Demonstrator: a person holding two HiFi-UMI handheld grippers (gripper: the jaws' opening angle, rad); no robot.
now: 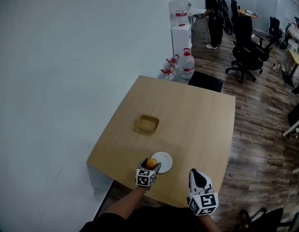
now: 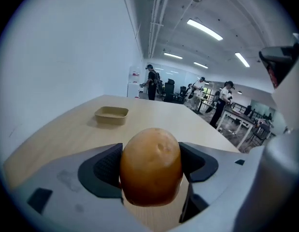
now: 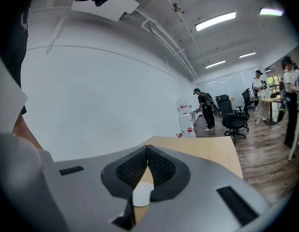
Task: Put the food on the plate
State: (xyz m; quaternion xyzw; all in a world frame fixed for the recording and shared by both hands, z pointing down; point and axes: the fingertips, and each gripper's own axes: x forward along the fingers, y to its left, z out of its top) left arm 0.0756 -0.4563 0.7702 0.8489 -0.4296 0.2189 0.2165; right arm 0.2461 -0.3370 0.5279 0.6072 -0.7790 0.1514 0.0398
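My left gripper [image 1: 151, 165] is shut on a round orange-brown piece of food [image 1: 151, 163], held over the near left rim of a small white plate [image 1: 163, 161]. In the left gripper view the food [image 2: 150, 165] fills the gap between the two dark pads [image 2: 102, 170]. My right gripper [image 1: 197, 177] hovers at the table's near edge, right of the plate, with its jaws closed together and nothing between them. Through the right gripper view a bit of the white plate [image 3: 141, 195] shows below the closed pads [image 3: 135, 168].
A shallow tan tray [image 1: 148, 123] sits mid-table, also seen in the left gripper view [image 2: 111, 114]. The wooden table [image 1: 202, 115] stands against a white wall at left. Water bottles [image 1: 187, 63], a black stool [image 1: 205, 81], office chairs and a standing person [image 1: 213, 14] lie beyond.
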